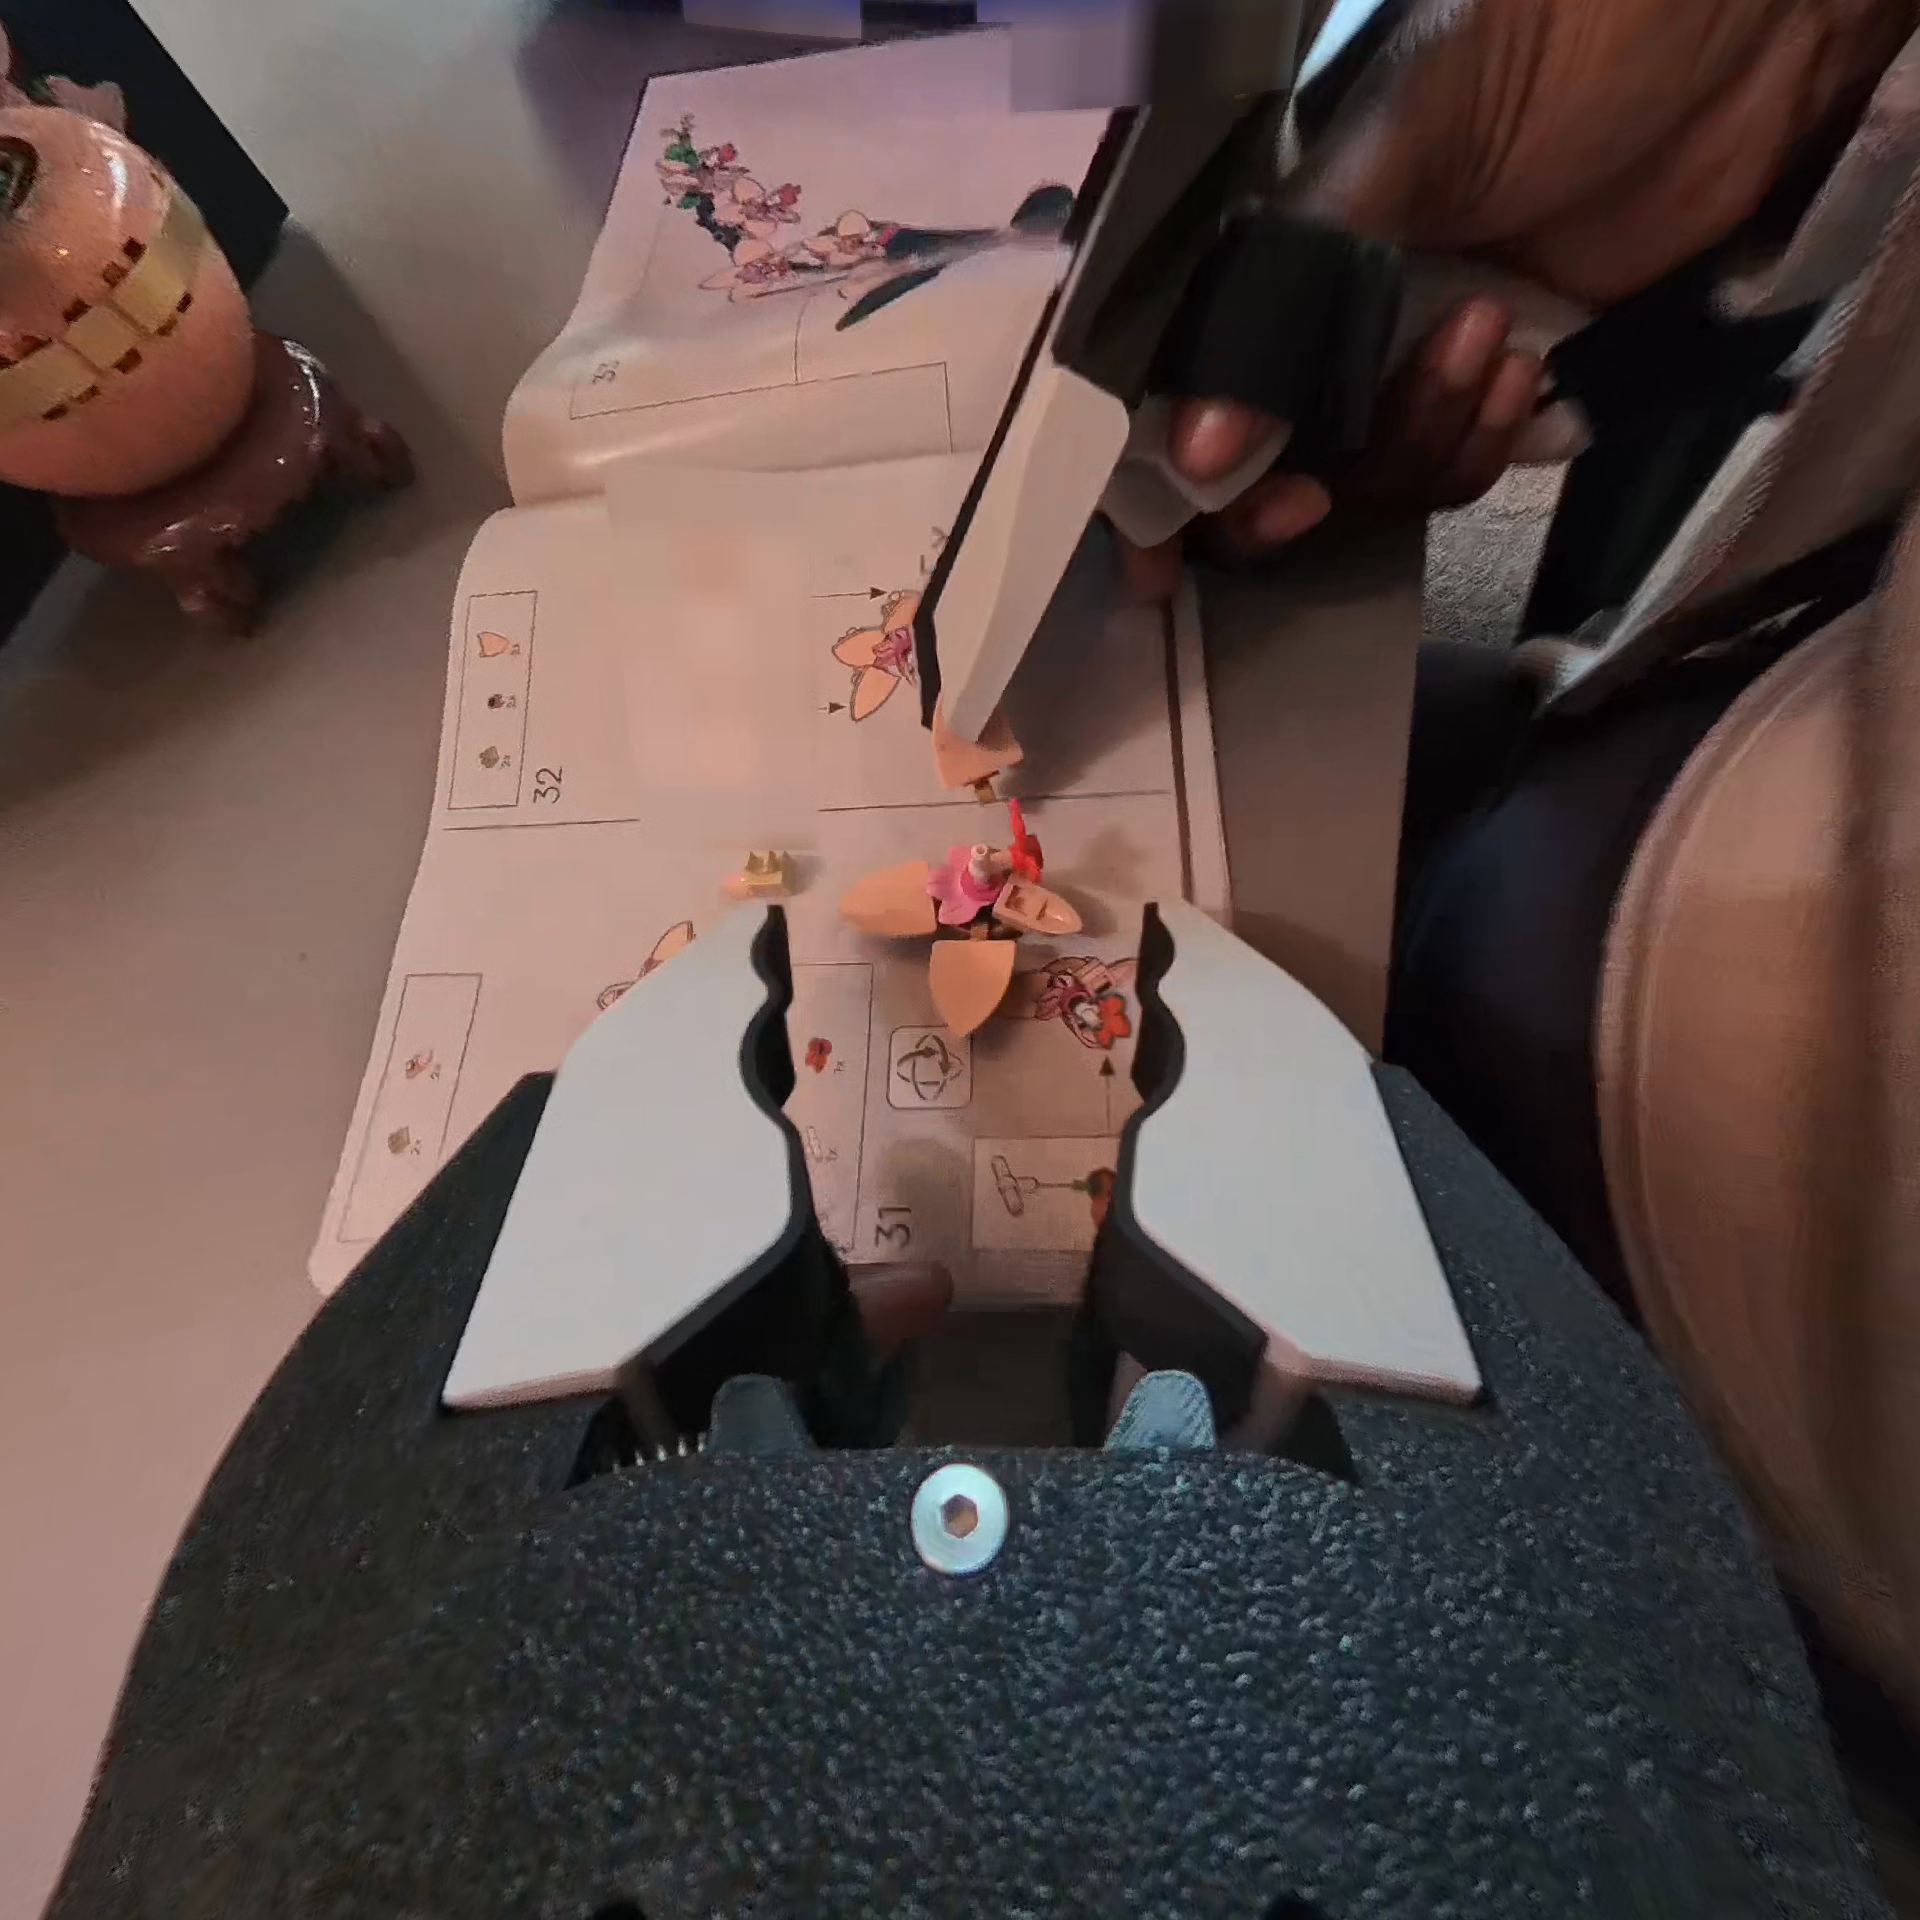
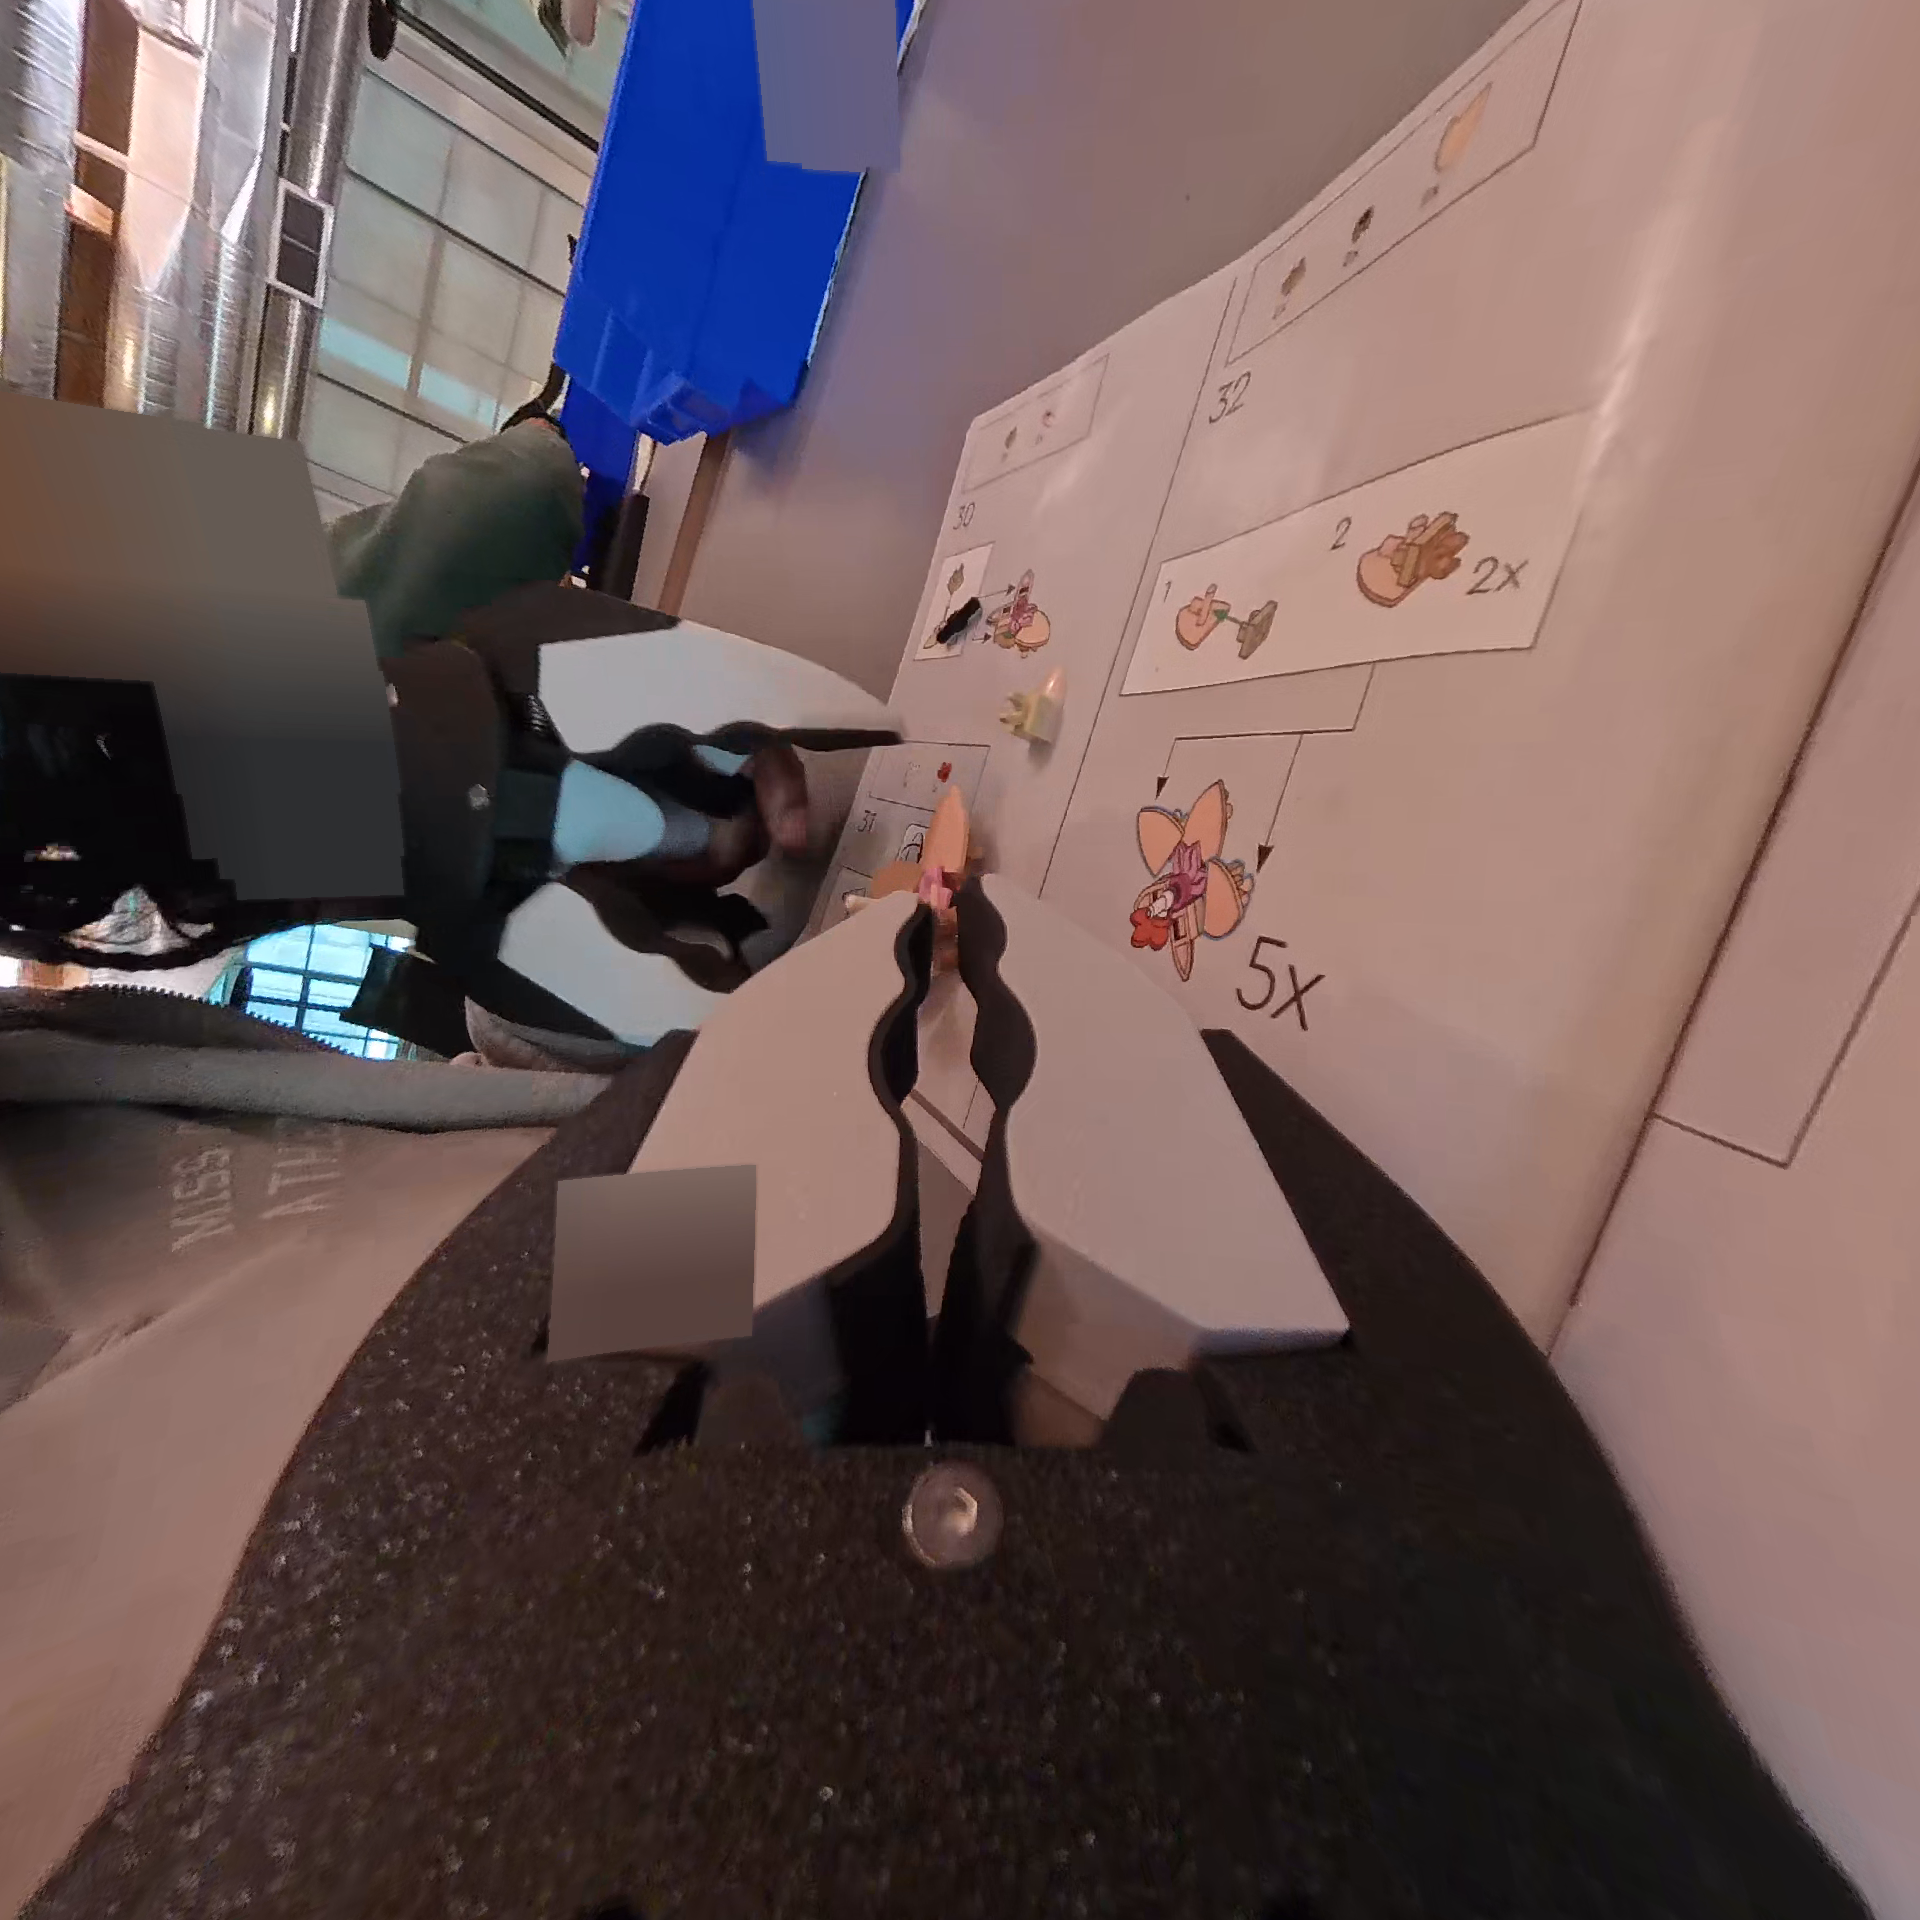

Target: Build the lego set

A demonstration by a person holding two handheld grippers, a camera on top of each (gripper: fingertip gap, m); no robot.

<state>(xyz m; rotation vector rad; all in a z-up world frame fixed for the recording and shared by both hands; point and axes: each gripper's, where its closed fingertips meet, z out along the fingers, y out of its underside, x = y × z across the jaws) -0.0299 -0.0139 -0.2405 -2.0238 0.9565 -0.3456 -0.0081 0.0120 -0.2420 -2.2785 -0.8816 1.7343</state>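
A partly built flower (image 1: pixel 961 914), with peach petals, a pink centre and a small red piece, lies on the open instruction booklet (image 1: pixel 644 727). My left gripper (image 1: pixel 961 925) is open, its fingers on either side of the flower, low over the page. My right gripper (image 1: pixel 971 732) comes down from the upper right, shut on a peach petal piece (image 1: pixel 977 767) just above and behind the flower. In the right wrist view the right gripper (image 2: pixel 948 909) pinches that petal piece (image 2: pixel 948 951), with the flower (image 2: pixel 945 842) just beyond and the open left gripper (image 2: pixel 821 862) to the left.
A loose petal with a tan clip (image 1: pixel 764 875) lies on the page left of the flower and shows in the right wrist view (image 2: pixel 1034 707). A pink and brown figurine (image 1: pixel 125 353) stands at the far left. A blue bin (image 2: pixel 707 260) is in the background.
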